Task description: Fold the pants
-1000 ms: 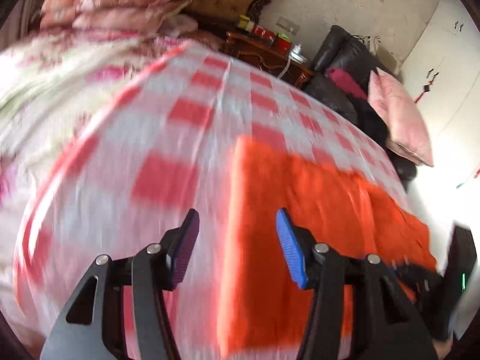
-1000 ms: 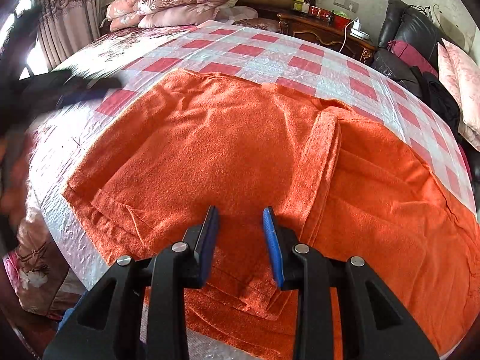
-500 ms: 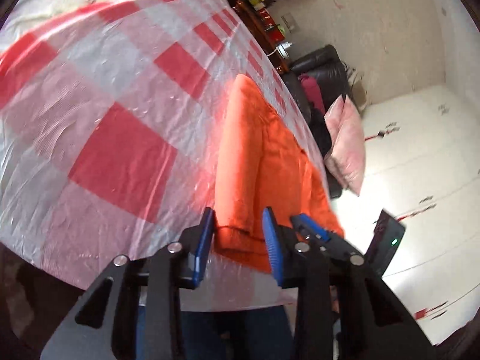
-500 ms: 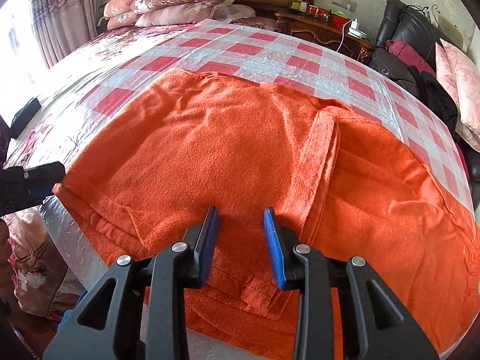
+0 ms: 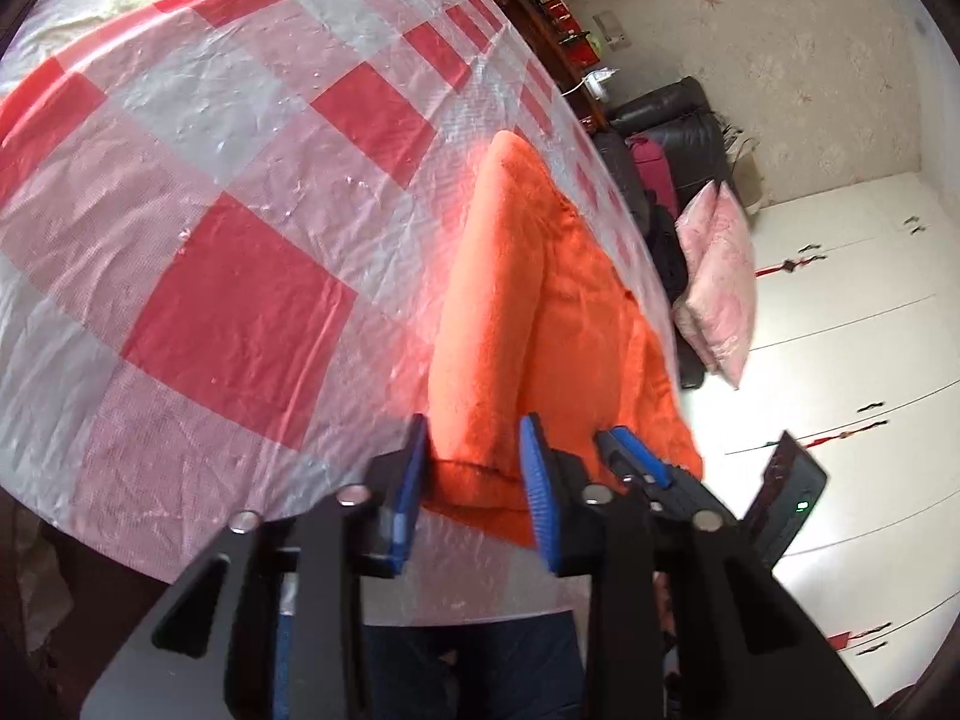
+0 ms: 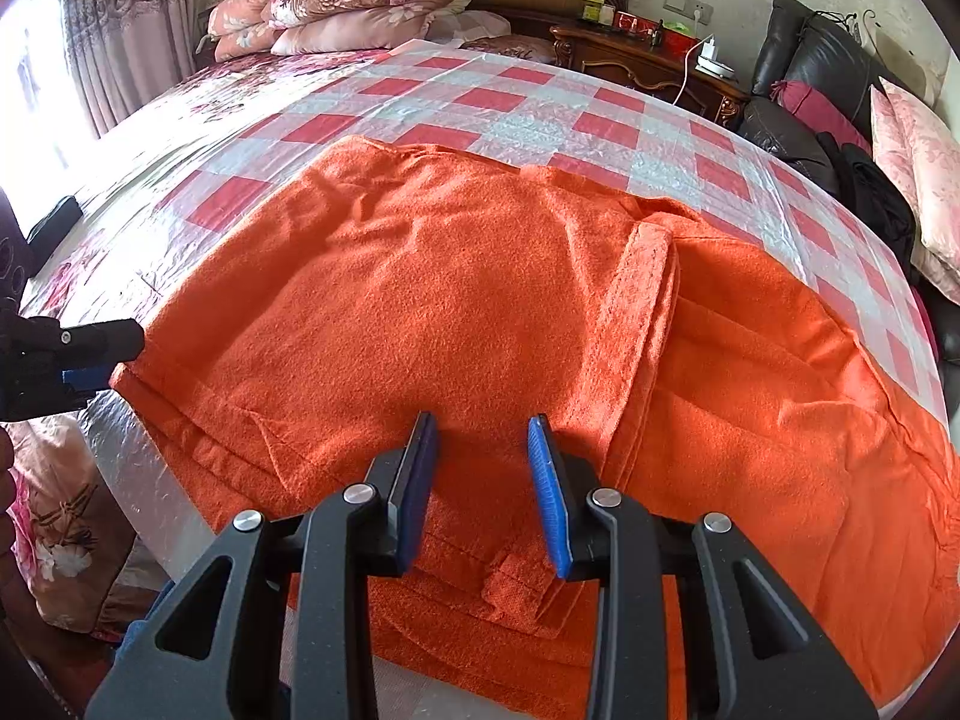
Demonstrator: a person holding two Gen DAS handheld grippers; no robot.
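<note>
1. The left claw [image 5: 474, 468] is closing on a corner of the pants [image 6: 456, 312]; the cloth sits between its pads, not yet clearly pinched.
2. The right claw [image 6: 483, 480] hovers part-spread above the near waistband edge, holding nothing.
3. The pants lie flat and spread on the bed [image 6: 540, 120], over a red-checked sheet [image 5: 228, 312], one side doubled over along a raised seam.
4. Progress, as I judge it: early. The garment is laid out, a corner is being taken, and the main folds remain undone.
</note>
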